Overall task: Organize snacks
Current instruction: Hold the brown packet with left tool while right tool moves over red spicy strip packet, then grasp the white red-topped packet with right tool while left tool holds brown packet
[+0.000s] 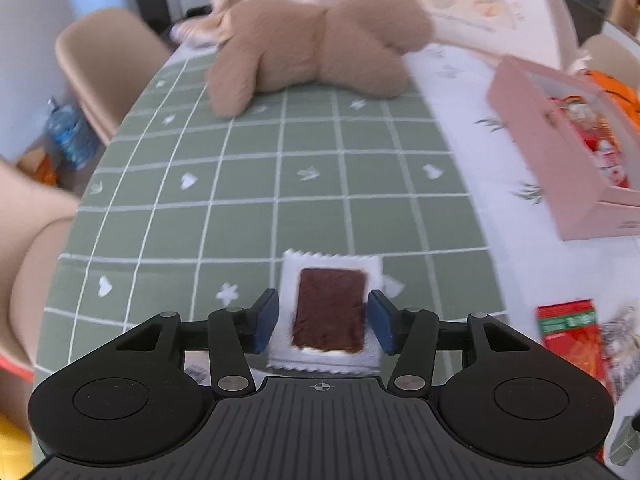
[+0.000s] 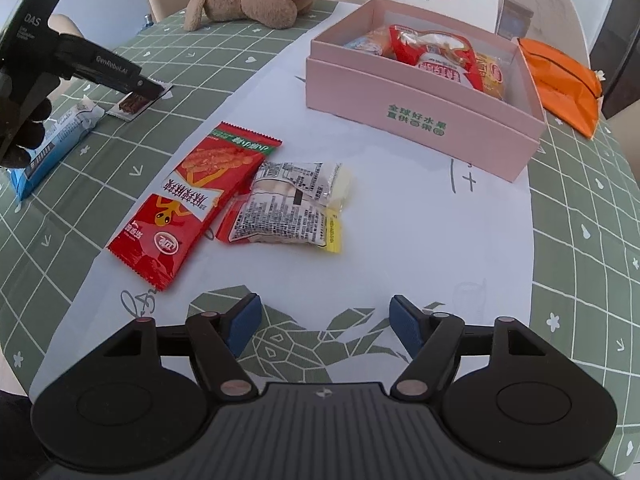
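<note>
A small white packet with a flat brown snack (image 1: 328, 308) lies flat on the green checked tablecloth (image 1: 280, 168). My left gripper (image 1: 323, 320) straddles it, its blue pads at the wrapper's two side edges, the wrapper uncrumpled; the jaws look open. The right wrist view shows that gripper (image 2: 148, 88) low over the same packet (image 2: 130, 105). My right gripper (image 2: 325, 326) stands open with nothing between its fingers, above a white paper sheet (image 2: 400, 240). Ahead of it lie a red snack packet (image 2: 192, 200) and a clear printed packet (image 2: 296, 200). An open pink box (image 2: 420, 128) holds several snacks.
A blue-and-white bar (image 2: 56, 144) lies next to the left gripper. A brown plush toy (image 1: 312, 48) sprawls at the table's far end. An orange bag (image 2: 560, 80) sits beyond the pink box (image 1: 560, 176). A beige chair (image 1: 108, 64) stands at the left edge.
</note>
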{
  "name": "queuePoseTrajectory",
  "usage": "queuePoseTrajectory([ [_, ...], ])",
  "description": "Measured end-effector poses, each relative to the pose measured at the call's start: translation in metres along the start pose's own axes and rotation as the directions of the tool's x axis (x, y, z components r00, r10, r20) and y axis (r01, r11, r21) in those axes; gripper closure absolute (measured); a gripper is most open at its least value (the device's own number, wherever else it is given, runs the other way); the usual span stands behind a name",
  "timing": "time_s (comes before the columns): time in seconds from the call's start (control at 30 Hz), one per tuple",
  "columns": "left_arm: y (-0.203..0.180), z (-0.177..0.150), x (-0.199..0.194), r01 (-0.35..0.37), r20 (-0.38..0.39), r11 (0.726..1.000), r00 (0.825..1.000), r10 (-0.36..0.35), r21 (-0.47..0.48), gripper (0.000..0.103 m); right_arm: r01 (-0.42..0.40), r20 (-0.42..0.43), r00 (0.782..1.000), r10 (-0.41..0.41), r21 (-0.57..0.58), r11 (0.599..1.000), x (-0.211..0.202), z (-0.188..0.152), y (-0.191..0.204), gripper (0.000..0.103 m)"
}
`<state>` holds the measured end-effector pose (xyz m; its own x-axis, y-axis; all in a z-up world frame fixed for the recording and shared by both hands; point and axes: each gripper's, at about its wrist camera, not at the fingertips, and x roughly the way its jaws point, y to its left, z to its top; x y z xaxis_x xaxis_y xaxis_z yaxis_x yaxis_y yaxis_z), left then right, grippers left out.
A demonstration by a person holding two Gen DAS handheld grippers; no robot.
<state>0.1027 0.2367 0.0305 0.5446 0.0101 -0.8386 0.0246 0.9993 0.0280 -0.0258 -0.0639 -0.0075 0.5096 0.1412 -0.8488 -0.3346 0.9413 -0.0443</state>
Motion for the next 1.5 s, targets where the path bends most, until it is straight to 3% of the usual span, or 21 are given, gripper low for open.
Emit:
queuePoseTrajectory([
  [0.17,0.002,0.001,0.001,0.025,-0.001,1.0,1.0,-0.025,-0.019,0.048,0.002,0.011,1.0,-0.002,0.024,1.0,0.002,-0.003,-0.005,0.021],
  [0.47,-0.056,-0.04,-0.025,0.111,-0.035,0.992,0.993,-0.109,0.053,0.048,0.0,0.013,1.0,-0.001,0.065,0.998,0.012,-0.008,-0.016,0.0],
  [0.73,-0.079,-0.072,-0.051,0.146,-0.091,0.989,0.985,-0.149,-0.031,0.05,-0.043,-0.056,0.997,0.043,0.0,0.999,0.017,0.006,-0.017,0.0],
  [0.8,-0.078,-0.076,-0.054,0.169,-0.095,0.983,0.98,-0.175,-0.07,0.05,-0.046,-0.026,0.999,0.045,-0.021,0.999,0.015,0.011,-0.015,0.011],
  [0.93,-0.075,-0.081,-0.056,0.18,-0.077,0.979,0.979,-0.188,-0.097,0.05,0.026,0.034,0.999,-0.022,-0.12,0.992,0.019,0.028,0.0,0.011],
  [1.17,-0.084,-0.081,-0.058,0.141,-0.08,0.988,0.986,-0.146,-0.058,0.05,0.047,0.128,0.992,-0.004,-0.338,0.94,0.039,0.059,0.036,0.011],
  [1.27,-0.089,-0.081,-0.058,0.122,-0.08,0.992,0.989,-0.125,-0.041,0.05,-0.03,0.087,0.995,0.058,-0.299,0.954,0.05,0.077,0.031,0.011],
  [1.37,-0.089,-0.081,-0.057,0.12,-0.081,0.992,0.989,-0.123,-0.038,0.05,-0.148,0.0,0.989,0.151,-0.179,0.973,0.063,0.092,0.011,0.009],
  [1.43,-0.088,-0.08,-0.057,0.124,-0.083,0.991,0.988,-0.127,-0.042,0.05,-0.17,0.005,0.985,0.172,-0.126,0.977,0.062,0.092,0.002,0.01],
  [1.47,-0.088,-0.08,-0.057,0.126,-0.082,0.991,0.988,-0.129,-0.045,0.05,-0.164,0.009,0.986,0.166,-0.115,0.98,0.059,0.09,0.0,0.014],
  [1.5,-0.087,-0.081,-0.057,0.127,-0.081,0.991,0.988,-0.131,-0.048,0.05,-0.155,0.016,0.987,0.158,-0.108,0.982,0.056,0.088,-0.001,0.026],
])
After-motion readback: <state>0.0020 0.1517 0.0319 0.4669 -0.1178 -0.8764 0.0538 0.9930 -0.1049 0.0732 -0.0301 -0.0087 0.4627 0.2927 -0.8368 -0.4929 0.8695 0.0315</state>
